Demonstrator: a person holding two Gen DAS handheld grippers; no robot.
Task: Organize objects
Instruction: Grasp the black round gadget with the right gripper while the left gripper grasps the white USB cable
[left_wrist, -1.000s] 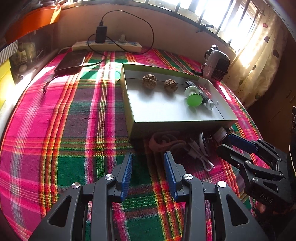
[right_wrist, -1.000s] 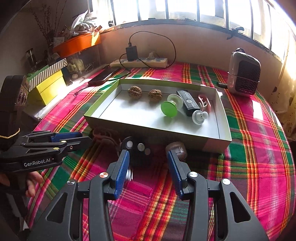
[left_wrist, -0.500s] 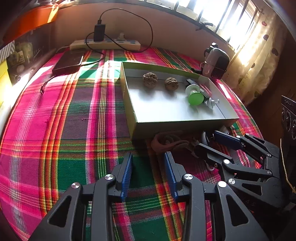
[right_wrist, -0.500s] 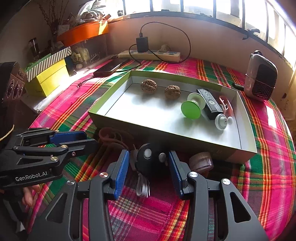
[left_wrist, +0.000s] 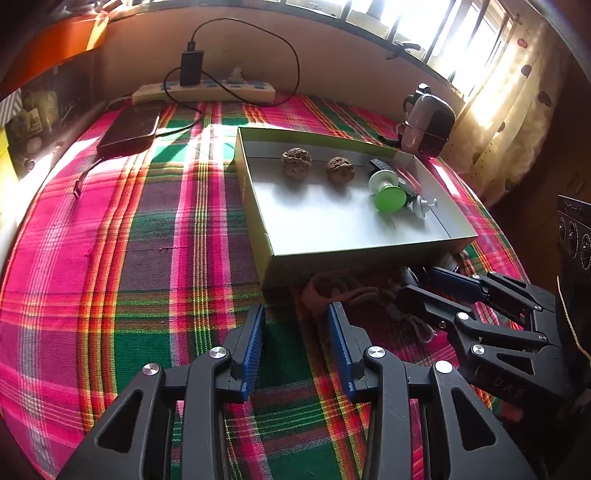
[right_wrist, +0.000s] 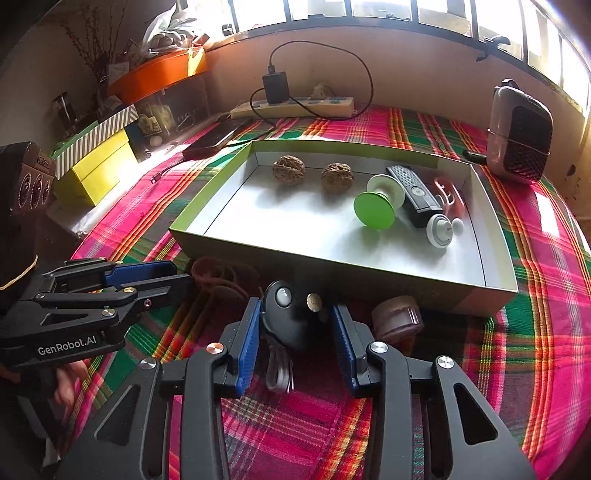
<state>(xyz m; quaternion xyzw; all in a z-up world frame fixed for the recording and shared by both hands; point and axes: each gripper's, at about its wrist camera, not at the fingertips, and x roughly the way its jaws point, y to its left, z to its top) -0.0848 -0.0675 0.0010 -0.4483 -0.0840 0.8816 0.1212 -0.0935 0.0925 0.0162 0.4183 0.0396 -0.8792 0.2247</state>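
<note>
Step in hand: grab. Right gripper (right_wrist: 295, 325) jaws just been closing around black round gadget (right_wrist: 291, 317), sits on plaid cloth just near side of tray (right_wrist: 332, 273). Left pad looks touching, right pad maybe tiny gap, so not gripped yet imo. Left gripper (left_wrist: 295, 332) wide open, empty, parked left. Next: finish squeeze, lift clear of white cable (right_wrist: 279, 373), carry over near wall into tray.
</note>
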